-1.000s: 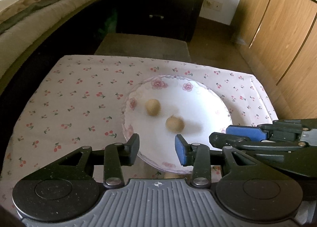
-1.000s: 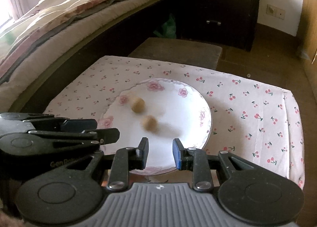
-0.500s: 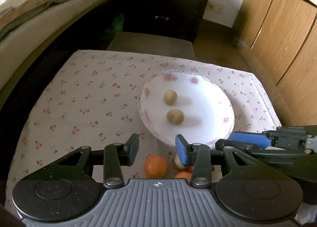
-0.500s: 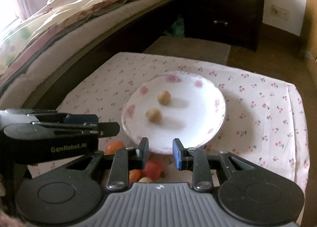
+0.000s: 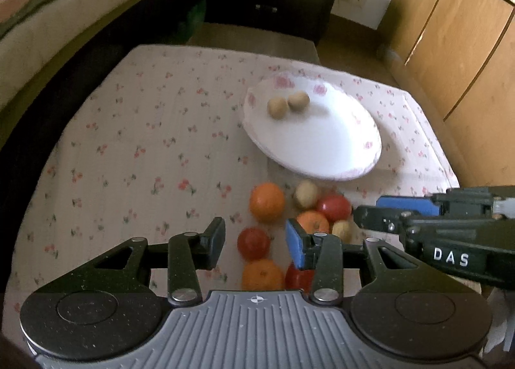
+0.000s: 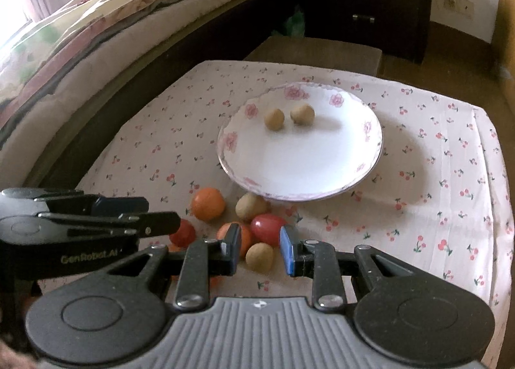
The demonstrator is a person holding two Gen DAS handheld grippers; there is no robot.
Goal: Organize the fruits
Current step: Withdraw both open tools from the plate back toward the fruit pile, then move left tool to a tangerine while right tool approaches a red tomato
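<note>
Fruit is lying in a loose heap on the cherry-print cloth point(image 5: 135, 150), and both sets of tongs are hanging over it with nothing in them. Starting at the left, the left tongs point(image 5: 254, 242) are standing wide, their tips spread on either side of a red tomato point(image 5: 253, 243), with one orange point(image 5: 267, 201) just ahead of them and another orange point(image 5: 262, 275) just under them, close to the body. That spread looks chosen so a round fruit can pass between the tips without being nudged away. Further right in the heap, a brown fruit point(image 5: 305, 193), a second tomato point(image 5: 334, 207) and a third orange point(image 5: 313, 221) are crowding together, touching or nearly so, just beyond the blue tip. The right tongs point(image 6: 260, 248) are also standing open, somewhat narrower, and a small brown fruit point(image 6: 260, 256) is sitting right between their tips, not gripped; this seems the likeliest next pick. Well ahead of both tongs, the flowered plate point(image 6: 354, 172) is holding two brown fruits point(image 6: 274, 118) side by side near its far left rim, probably kept together so like sorts with like, leaving most of the plate bare for the rest.
</note>
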